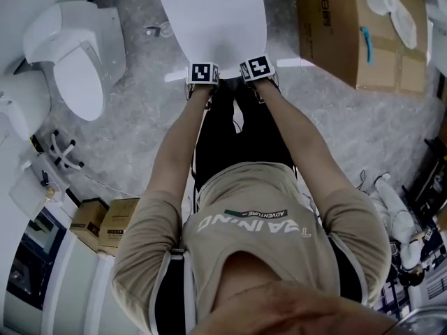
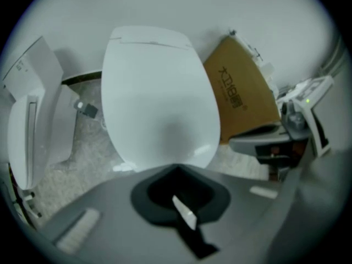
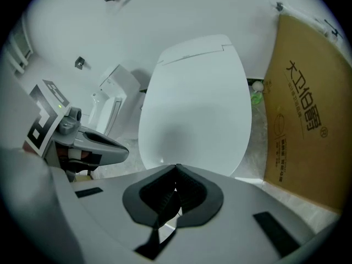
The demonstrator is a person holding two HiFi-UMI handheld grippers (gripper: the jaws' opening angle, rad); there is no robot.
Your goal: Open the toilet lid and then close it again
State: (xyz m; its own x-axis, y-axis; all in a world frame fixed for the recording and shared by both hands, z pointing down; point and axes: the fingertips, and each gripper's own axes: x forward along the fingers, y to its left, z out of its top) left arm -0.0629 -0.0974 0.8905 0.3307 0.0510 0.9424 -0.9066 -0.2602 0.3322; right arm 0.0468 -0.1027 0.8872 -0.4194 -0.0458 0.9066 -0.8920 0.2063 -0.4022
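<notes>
Currently my left tongs (image 2: pixel 176 169) and right tongs (image 3: pixel 176 167) sit side by side at the near lip of the toilet lid (image 1: pixel 213 16), both pinched together on nothing. That lid lies flat and down, its long axis running straight away from them toward its far hinge end, so I'd lift from this lip.

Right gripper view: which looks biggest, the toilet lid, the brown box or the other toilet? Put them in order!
1. Toilet lid and brown box: about alike; the box is cut off.
2. Other toilet: smallest, but farther away.
</notes>
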